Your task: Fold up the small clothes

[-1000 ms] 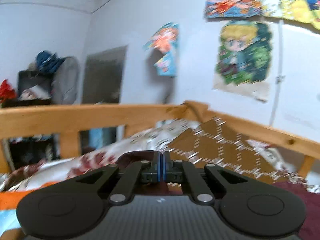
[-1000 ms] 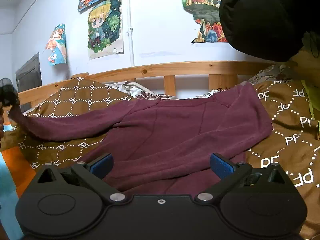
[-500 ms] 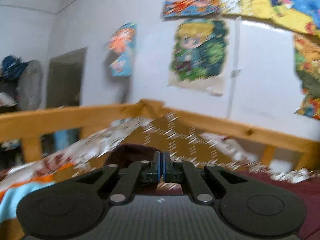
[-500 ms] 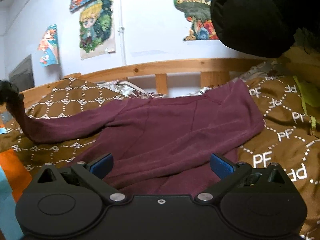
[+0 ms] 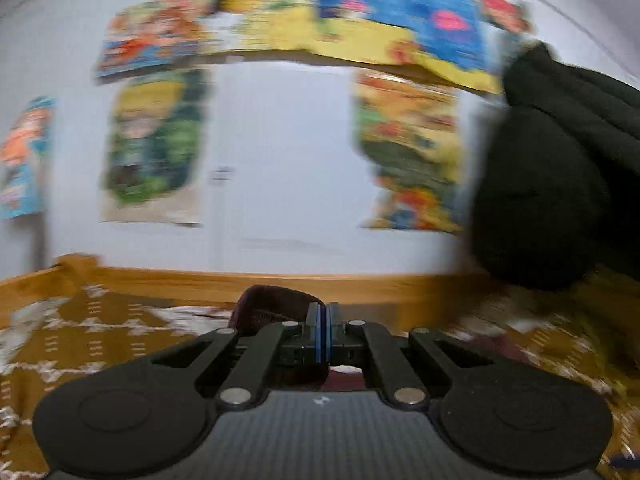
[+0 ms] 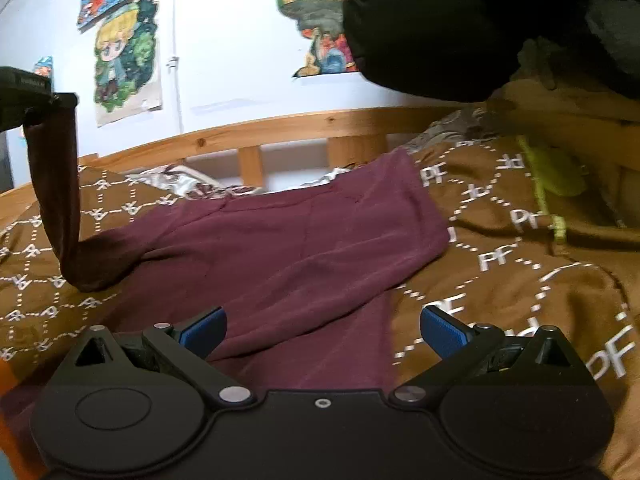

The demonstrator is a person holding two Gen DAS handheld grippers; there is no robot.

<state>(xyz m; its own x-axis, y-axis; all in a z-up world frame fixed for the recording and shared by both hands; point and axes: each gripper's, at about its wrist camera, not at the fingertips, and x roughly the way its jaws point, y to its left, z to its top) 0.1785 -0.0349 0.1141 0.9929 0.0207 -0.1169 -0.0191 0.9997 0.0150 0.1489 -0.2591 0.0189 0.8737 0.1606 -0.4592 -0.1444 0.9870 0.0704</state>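
A: Jaws of the right gripper [image 6: 322,330] gape empty over the maroon knit sweater [image 6: 288,248] spread on the brown patterned bedspread [image 6: 520,280].

B: Left gripper [image 5: 322,330], clamped shut, lifts its cuff; thin cloth could slip out, spoiling the fold. Bedspread reads "PF".

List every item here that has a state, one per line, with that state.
left gripper: shut on the sleeve.
right gripper: open, empty, low over the sweater.
sleeve: lifted, hanging from the left gripper.
maroon sweater: body spread flat, unfolded.
brown blanket: rumpled under the sweater.
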